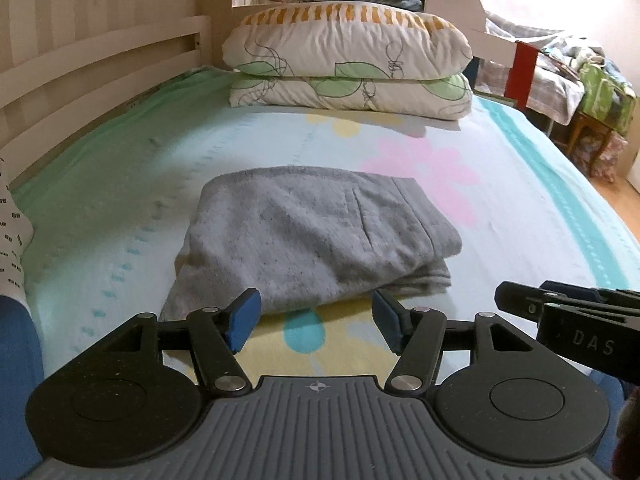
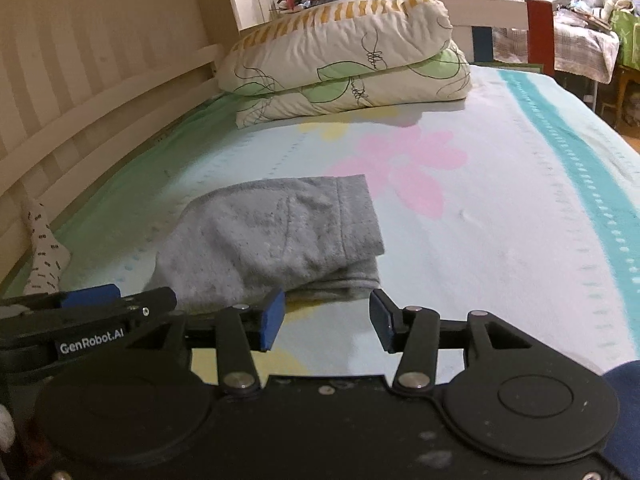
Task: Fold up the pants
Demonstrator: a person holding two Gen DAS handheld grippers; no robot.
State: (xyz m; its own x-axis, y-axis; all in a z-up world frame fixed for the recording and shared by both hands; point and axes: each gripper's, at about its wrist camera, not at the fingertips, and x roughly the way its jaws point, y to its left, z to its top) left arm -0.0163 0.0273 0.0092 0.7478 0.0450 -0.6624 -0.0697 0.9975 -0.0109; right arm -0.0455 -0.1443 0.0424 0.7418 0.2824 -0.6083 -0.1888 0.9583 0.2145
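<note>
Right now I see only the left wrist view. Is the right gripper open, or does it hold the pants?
Observer: The right gripper is open, with nothing between its pads.
Operator: Where do its pads stand relative to the pants?
Observer: Just in front of the folded pants, at their near edge, over the sheet. No cloth is gripped.

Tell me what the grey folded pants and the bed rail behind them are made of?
The grey folded pants look like soft, fuzzy knit cloth, maybe fleece or sweatshirt cotton: the surface is matte and nubbly. The pale slatted bed rail looks like wood with a light, smooth finish; faint grain shows, though painted board is possible.
</note>
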